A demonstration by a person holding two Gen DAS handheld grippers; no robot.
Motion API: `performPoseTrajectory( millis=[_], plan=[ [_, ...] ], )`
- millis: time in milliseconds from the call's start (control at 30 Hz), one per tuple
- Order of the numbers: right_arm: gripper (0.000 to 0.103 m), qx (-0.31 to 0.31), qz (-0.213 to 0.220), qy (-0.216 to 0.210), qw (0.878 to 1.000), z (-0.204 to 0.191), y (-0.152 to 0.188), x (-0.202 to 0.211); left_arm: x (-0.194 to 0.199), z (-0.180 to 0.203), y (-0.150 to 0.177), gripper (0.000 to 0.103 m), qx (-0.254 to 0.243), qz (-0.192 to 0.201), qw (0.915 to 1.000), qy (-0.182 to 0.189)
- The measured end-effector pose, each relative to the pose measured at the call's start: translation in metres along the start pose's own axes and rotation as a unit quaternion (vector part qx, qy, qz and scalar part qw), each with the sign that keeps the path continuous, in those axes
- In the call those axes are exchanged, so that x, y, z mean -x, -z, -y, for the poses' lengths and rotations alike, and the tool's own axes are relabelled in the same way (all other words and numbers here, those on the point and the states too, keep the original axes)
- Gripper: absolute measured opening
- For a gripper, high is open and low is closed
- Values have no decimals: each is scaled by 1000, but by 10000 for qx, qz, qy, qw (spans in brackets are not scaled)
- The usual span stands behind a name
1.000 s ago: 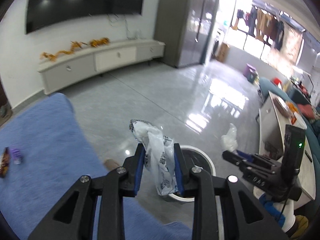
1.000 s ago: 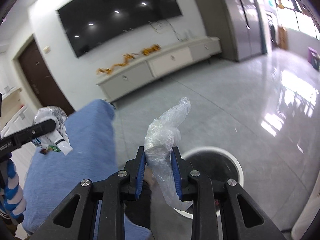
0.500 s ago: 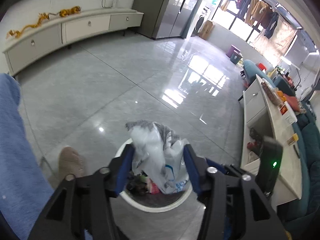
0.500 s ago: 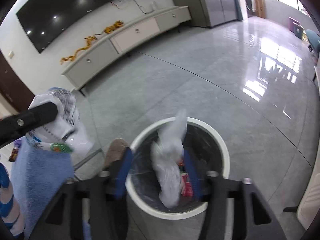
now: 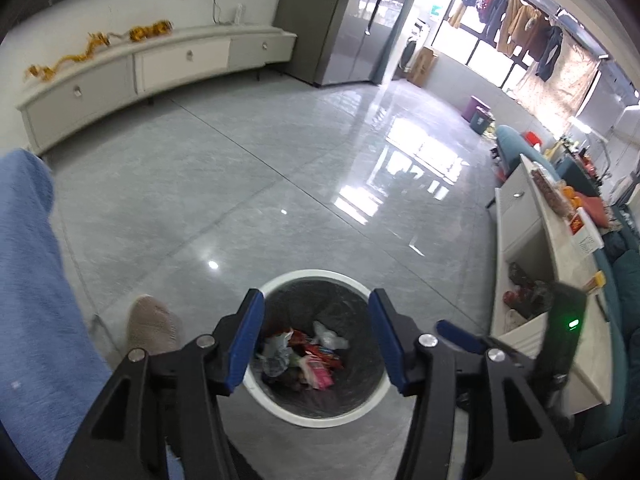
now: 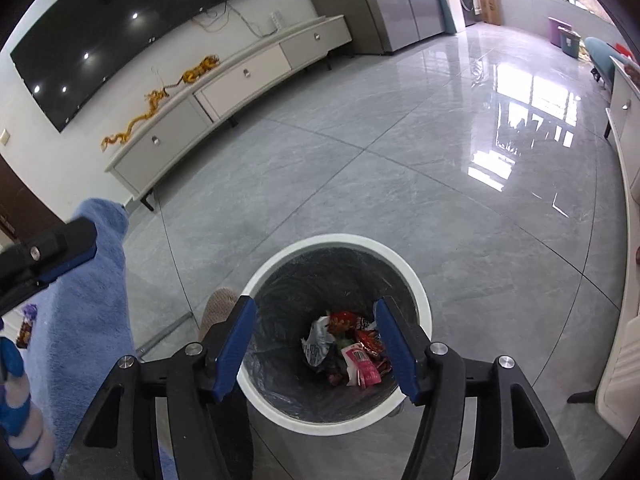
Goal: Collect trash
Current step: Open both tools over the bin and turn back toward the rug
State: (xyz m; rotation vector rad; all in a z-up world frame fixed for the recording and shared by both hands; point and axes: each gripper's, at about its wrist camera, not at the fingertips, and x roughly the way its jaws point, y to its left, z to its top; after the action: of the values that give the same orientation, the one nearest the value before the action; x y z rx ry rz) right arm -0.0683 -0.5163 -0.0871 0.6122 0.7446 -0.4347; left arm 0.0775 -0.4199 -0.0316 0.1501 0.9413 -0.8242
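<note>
Left wrist view shows the left gripper [image 5: 316, 340] above the trash bin [image 5: 280, 406], jaws apart and nothing between them. The right gripper [image 6: 316, 346] hangs over the same bin, its jaws opening, also empty. The trash [image 6: 348, 350] lies at the bottom of the bin. To finish this step well, I think both grippers should lift straight up, clear of the rim, before going for more pieces.

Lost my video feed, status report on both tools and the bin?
Left tool open, empty. Right tool opening, empty. Trash lies inside white bin. Nothing blocking; shoe beside bin.
</note>
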Motion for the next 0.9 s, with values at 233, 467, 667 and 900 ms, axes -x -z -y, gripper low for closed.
performPoseTrajectory(
  millis=[233, 467, 667, 900],
  plan=[
    [67, -163, 571, 2, 9982, -20, 0, 50, 50, -1, 9, 54, -23, 533, 9963, -676],
    [70, 193, 923, 28, 9955, -62, 7, 84, 108, -14, 26, 57, 5, 1031, 9872, -1215],
    [74, 526, 1151, -16, 9920, -99, 11, 107, 155, -27, 40, 59, 77, 1412, 9799, -1406],
    [75, 838, 1296, -37, 9880, -130, 20, 125, 201, -40, 56, 65, 245, 1774, 9727, -1474]
  ],
)
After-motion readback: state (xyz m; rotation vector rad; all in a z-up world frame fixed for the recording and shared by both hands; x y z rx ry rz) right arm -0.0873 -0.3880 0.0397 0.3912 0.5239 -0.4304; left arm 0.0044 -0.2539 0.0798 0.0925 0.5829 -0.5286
